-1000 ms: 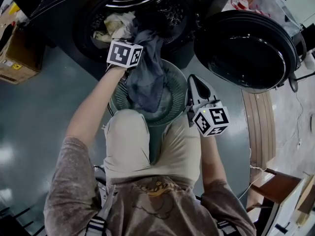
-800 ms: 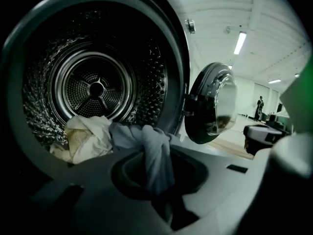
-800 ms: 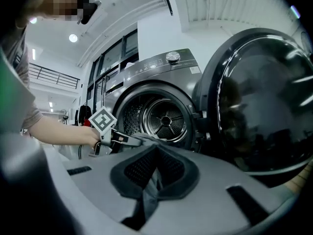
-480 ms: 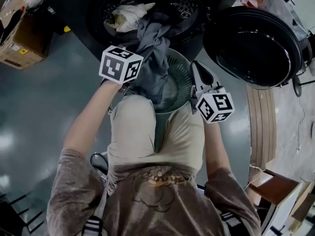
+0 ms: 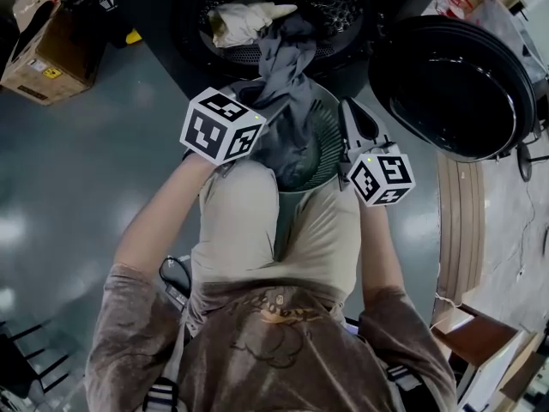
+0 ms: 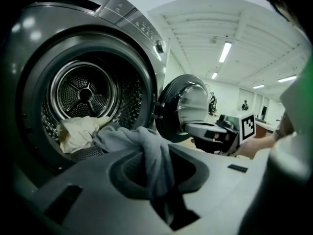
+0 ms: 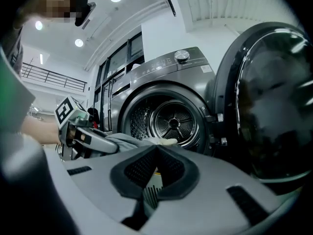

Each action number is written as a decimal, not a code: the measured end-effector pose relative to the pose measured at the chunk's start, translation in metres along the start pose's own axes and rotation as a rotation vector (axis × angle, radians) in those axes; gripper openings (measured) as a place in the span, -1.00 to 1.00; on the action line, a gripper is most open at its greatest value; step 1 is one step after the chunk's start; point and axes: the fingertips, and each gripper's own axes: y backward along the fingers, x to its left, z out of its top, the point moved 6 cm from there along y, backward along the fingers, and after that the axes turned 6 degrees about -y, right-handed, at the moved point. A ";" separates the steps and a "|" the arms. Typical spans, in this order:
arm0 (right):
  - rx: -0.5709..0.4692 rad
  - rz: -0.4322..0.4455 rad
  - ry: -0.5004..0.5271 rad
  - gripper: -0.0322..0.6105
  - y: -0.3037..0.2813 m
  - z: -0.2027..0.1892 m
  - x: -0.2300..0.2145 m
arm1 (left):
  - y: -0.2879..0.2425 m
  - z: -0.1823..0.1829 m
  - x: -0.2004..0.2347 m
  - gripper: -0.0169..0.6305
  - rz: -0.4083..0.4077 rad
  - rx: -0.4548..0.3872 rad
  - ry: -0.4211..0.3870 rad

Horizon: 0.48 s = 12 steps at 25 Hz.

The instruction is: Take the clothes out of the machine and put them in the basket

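"Clothes, position?"

"Soft grey cloth garment (image 5: 287,101) runs from the front lip of the dark front-loading machine (image 5: 343,15) across the far rim of the round green slatted basket (image 5: 331,136). Its bulk hangs inside the basket. Crumpled cream cloth (image 5: 244,20) sits at the drum's front edge, just beside the grey tail."

"Tools?"

"Left gripper (image 6: 155,165) is nipped on a fold of the grey garment, above the basket's left rim. Its jaws are just starting to part, with cloth between the pads. Right gripper (image 7: 156,153) is closed on nothing, near the basket's right rim."

"What could go wrong?"

"The tail, in my judgement. It is not clear of the drum lip. If the garment is let go now, the stretch draped over the far rim may pull it out onto the floor, or leave it hung on the machine. The cream cloth could also ride out with the tail and drop short of the basket. A hard tug across the rim might tip the basket."
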 end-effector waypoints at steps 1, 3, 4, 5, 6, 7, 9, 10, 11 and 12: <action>0.002 0.004 0.000 -0.91 -0.001 -0.001 0.001 | -0.001 -0.003 -0.001 -0.67 -0.010 0.009 -0.002; 0.007 0.009 0.001 -0.91 -0.003 -0.002 0.003 | -0.001 -0.007 0.000 -0.44 -0.019 0.018 -0.006; 0.008 0.008 0.000 -0.91 -0.003 -0.003 0.002 | -0.001 -0.007 0.002 -0.31 -0.017 0.017 -0.010; 0.010 0.007 0.000 -0.91 -0.004 -0.004 0.001 | -0.001 -0.006 0.003 -0.20 -0.013 0.013 -0.013; 0.011 0.005 -0.002 -0.91 -0.004 -0.005 0.001 | -0.001 -0.006 0.006 -0.13 -0.008 0.005 -0.014; 0.012 0.003 -0.003 -0.91 -0.004 -0.006 0.000 | -0.001 -0.004 0.010 -0.09 -0.003 -0.005 -0.011; 0.014 0.000 -0.005 -0.91 -0.005 -0.007 -0.001 | -0.004 -0.001 0.021 -0.01 0.014 -0.019 -0.007; 0.015 -0.002 -0.006 -0.91 -0.005 -0.007 -0.002 | -0.008 0.000 0.029 0.02 0.026 -0.021 -0.009; 0.017 -0.004 -0.006 -0.91 -0.005 -0.007 -0.002 | -0.014 0.001 0.038 0.04 0.040 -0.021 -0.012; 0.018 -0.006 -0.006 -0.91 -0.005 -0.006 -0.003 | -0.021 0.002 0.047 0.09 0.056 -0.018 -0.016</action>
